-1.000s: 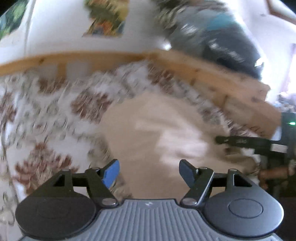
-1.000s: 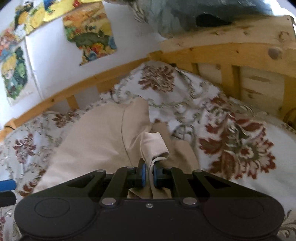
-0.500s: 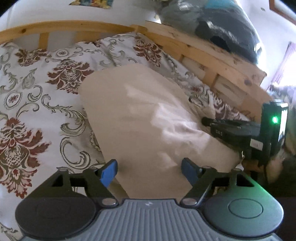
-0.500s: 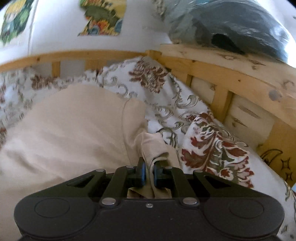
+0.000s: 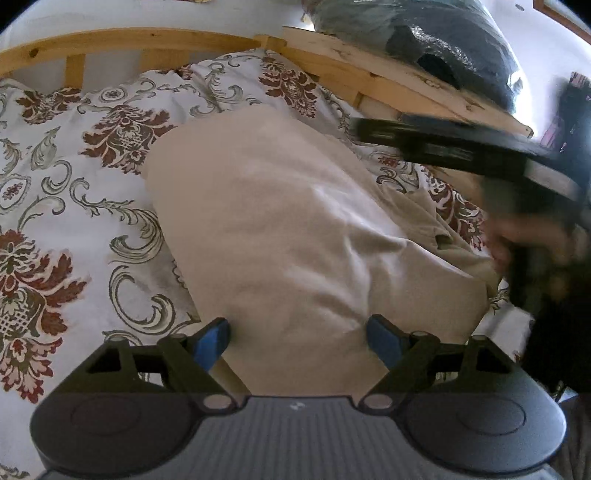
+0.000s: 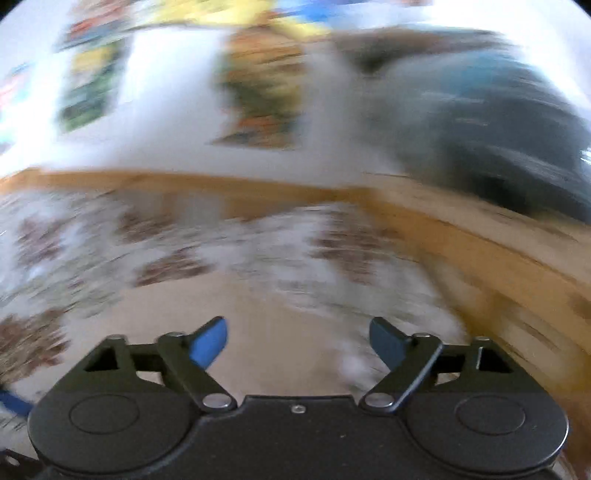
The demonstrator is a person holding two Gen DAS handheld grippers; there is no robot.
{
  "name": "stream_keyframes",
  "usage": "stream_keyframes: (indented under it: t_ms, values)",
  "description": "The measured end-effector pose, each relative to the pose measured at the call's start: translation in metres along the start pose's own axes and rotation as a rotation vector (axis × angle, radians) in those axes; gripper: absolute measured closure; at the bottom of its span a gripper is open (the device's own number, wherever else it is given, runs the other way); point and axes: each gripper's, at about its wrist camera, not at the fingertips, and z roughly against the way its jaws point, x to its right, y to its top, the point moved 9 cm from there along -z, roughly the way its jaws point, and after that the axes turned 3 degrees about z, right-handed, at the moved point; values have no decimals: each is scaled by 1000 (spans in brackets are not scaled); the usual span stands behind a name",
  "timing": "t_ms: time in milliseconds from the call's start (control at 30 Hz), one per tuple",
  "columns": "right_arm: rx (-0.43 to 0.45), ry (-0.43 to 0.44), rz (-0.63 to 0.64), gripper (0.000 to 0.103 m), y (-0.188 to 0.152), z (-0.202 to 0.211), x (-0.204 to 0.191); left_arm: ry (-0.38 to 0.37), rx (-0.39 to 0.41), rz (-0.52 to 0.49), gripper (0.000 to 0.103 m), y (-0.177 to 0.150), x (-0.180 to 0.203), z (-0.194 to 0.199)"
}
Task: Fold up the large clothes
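A large beige garment (image 5: 295, 221) lies folded on a floral bedspread (image 5: 74, 184). My left gripper (image 5: 297, 341) hovers over the garment's near edge. Its jaws are opening, the blue pads (image 5: 210, 341) stand wide apart, and they press on nothing. My right gripper (image 6: 295, 341) is also opening, with nothing between its fingers. The right wrist view is smeared by motion, and the beige garment (image 6: 280, 332) shows only as a blur below the fingers. In the left wrist view the right gripper's black body (image 5: 461, 147) hangs blurred above the garment's right side, with a hand (image 5: 528, 236) behind it.
A wooden bed frame (image 5: 388, 77) runs along the far and right sides of the bed. A dark plastic-wrapped bundle (image 5: 443, 33) sits on its rail. Colourful posters (image 6: 258, 92) hang on the white wall behind.
The right gripper let go of the bunched beige cloth and sprang open while swinging upward. The left gripper tipped down toward the garment and opened slightly wider.
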Motion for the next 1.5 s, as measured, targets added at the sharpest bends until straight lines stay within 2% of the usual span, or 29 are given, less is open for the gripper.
stream_keyframes:
  t_ms: [133, 200, 300, 367, 433, 567, 733, 833, 933, 1000, 1100, 1200, 1267, 1367, 1500]
  values:
    - [-19, 180, 121, 16, 12, -57, -42, -40, -1, 51, 13, -3, -9, -1]
    - [-16, 186, 183, 15, 11, -79, -55, -73, -9, 112, 12, -4, -15, -4]
    - [-67, 171, 244, 14, -10, -105, -64, -111, -30, 182, 11, -4, -24, -9]
    - [-83, 181, 212, 13, -26, -114, -63, -128, -45, 200, 11, -6, -28, -13]
    - [-98, 201, 131, 8, -41, -121, -57, -130, -51, 206, 11, -7, -29, -16]
    - [-136, 228, 4, 2, -63, -135, -47, -103, -68, 192, 9, -10, -30, -24]
    - [-126, 200, 18, 2, -62, -131, -50, -84, -73, 185, 4, -11, -31, -26]
    - [-98, 132, 38, 12, -42, -105, -42, -86, -58, 178, 6, -7, -29, -16]
    - [-69, 69, 17, 4, -23, -66, -26, -91, -34, 162, 7, 0, -24, -8]
    - [-77, 42, -27, 3, -20, -40, -16, -104, -10, 190, 7, 5, -24, -2]
    - [-122, 13, -88, 3, -32, -15, -7, -119, 57, 252, 7, 16, -29, 8]
    - [-161, -8, -125, 3, -57, -4, -7, -65, 95, 289, 6, 27, -39, 11]
    - [-196, -27, -135, 3, -77, -4, -9, 5, 80, 294, 6, 33, -46, 3]
    - [-222, -67, -54, 2, -93, -8, -17, 85, 33, 282, 5, 32, -55, -13]
    - [-219, -99, 41, 1, -100, -14, -24, 91, 6, 286, 5, 25, -58, -23]
